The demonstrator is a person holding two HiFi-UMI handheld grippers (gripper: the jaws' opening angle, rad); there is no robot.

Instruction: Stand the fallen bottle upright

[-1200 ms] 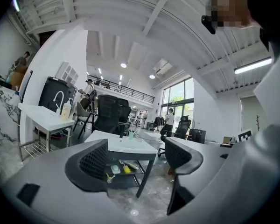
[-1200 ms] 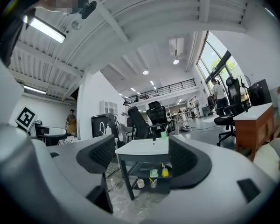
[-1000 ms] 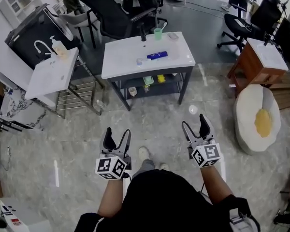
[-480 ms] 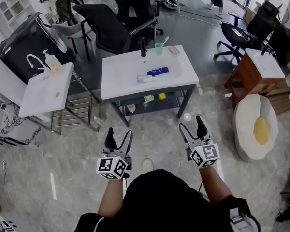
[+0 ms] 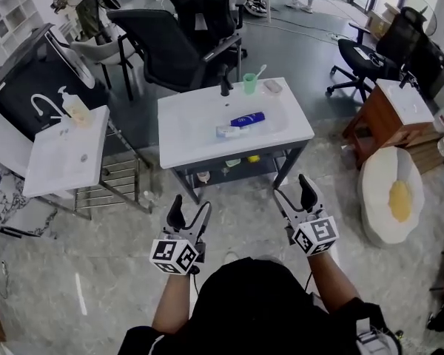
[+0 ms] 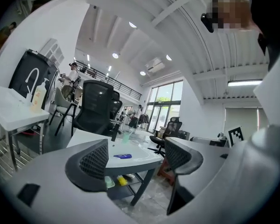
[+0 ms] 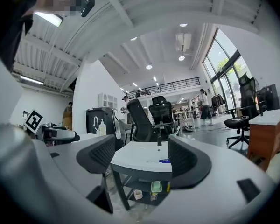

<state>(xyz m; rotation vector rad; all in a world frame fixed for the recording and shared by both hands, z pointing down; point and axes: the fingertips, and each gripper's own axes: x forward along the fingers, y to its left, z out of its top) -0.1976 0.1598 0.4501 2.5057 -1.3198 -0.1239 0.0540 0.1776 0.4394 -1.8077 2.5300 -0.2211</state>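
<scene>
Head view first: the blue plastic bottle (image 5: pixel 248 118) lies on its side in the middle of the white washbasin table (image 5: pixel 177 135), with a white tube (image 5: pixel 226 130) touching or just beside its left end. At the back edge there's a translucent green cup (image 5: pixel 249 83) with a toothbrush in it, next to a black tap (image 5: pixel 226 87). Off to the left, on a separate white stand, a clear pump dispenser (image 5: pixel 75 108) stands upright, so that's not our bottle. The left gripper (image 5: pixel 190 207) and right gripper (image 5: pixel 294 191) both hover over the floor in front of the table, well apart from the bottle.

Left gripper view: jaws spread wide with nothing between them, and the bottle (image 6: pixel 122 156) shows small on the tabletop beyond.

Right gripper view: same deal. Jaws are released and empty, and the bottle (image 7: pixel 164 161) is just a blue sliver on the far tabletop.

What we reckon could go wrong:
- The bottle looks rounded, so a pinch that lands off-centre could roll it away.
- The tube sits so close that a jaw coming in from that side would likely shove it.
- If we tip the bottle up too fast, it could topple again on that slick surface.

Count: one bottle, one tube, one cup, one tap, one dispenser, two grippers.
</scene>
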